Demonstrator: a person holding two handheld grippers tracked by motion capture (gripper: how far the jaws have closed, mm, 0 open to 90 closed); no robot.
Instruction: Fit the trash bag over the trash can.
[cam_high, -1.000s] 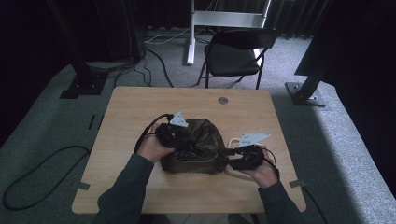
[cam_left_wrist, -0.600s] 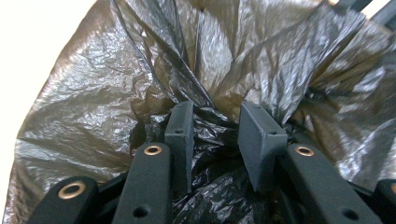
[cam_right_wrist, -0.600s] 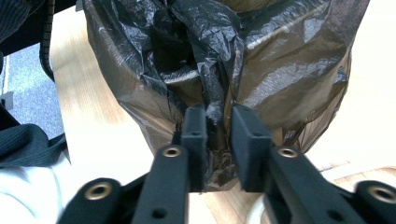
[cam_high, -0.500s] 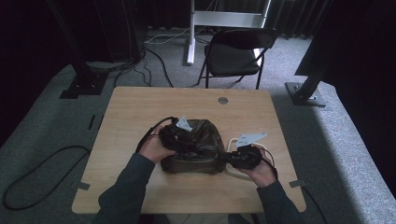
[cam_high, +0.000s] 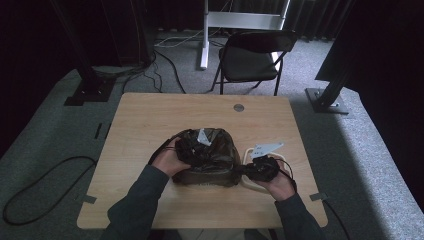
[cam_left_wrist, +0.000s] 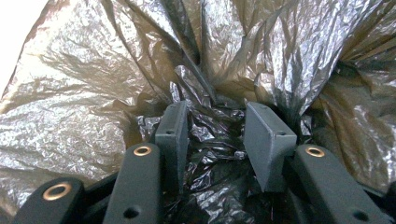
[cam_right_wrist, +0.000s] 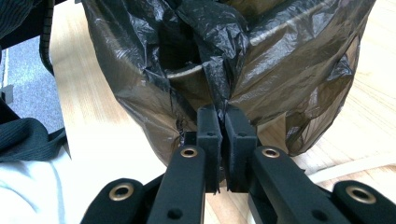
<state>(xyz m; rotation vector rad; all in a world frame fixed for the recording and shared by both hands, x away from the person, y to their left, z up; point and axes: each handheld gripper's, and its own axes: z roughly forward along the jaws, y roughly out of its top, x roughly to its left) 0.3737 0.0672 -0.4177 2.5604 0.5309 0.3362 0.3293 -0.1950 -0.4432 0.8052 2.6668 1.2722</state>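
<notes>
I'm working the dark plastic bag (cam_high: 210, 160) that sits on the near half of the wooden table (cam_high: 150, 120): my right gripper (cam_right_wrist: 223, 122) has its jaws pressed together on a fold of film at the bag's side, while my left gripper (cam_left_wrist: 217, 135) is spread, with crumpled plastic bunched loosely between its pads on top. I judge this the gathering step, so next I'd need to close the left on that bunch without tearing the thin film
</notes>
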